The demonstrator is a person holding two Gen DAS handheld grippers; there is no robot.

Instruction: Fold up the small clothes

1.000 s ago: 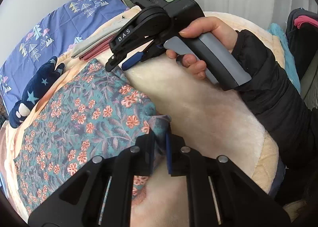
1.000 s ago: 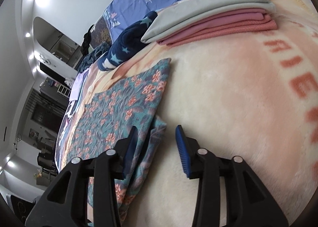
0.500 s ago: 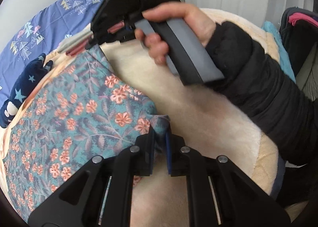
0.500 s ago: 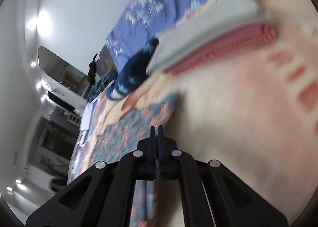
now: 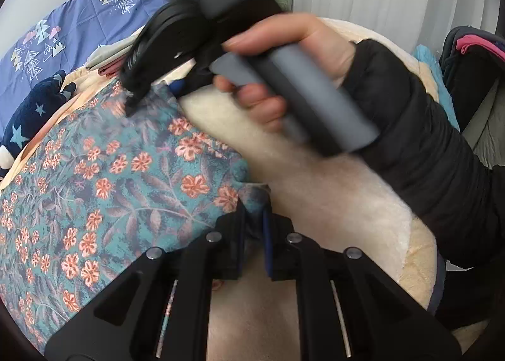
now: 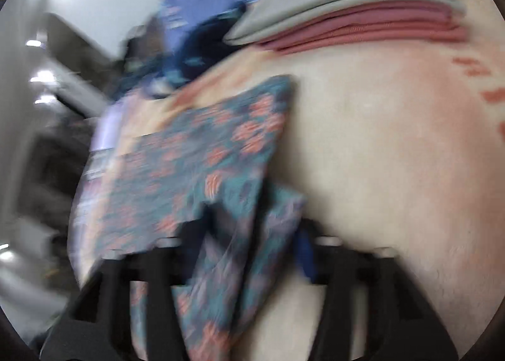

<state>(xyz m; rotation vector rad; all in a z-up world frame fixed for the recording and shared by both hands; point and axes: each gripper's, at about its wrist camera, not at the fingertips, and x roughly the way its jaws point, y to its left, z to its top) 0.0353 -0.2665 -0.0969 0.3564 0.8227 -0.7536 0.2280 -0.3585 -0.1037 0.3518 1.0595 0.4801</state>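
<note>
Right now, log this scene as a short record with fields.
surface: cream blanket on a bed
garment: floral cloth, lying flat
left gripper: shut on a near corner of the cloth
right gripper: view blurred, cloth bunched between its fingers
done pile: grey and pink folded clothes, beyond the cloth

Both views are taken from the wrists, looking forward and steeply down along the fingers, close over the bed. The left wrist view faces across the floral garment (image 5: pixel 104 177) toward the curtains, with the right gripper (image 5: pixel 132 102) and its hand (image 5: pixel 284 76) caught ahead. The right wrist view — badly blurred — faces the folded pile (image 6: pixel 363 23). The garment (image 6: pixel 205 155), the cream blanket (image 6: pixel 378 155) and the pile (image 5: pixel 104 61) are shared.
</note>
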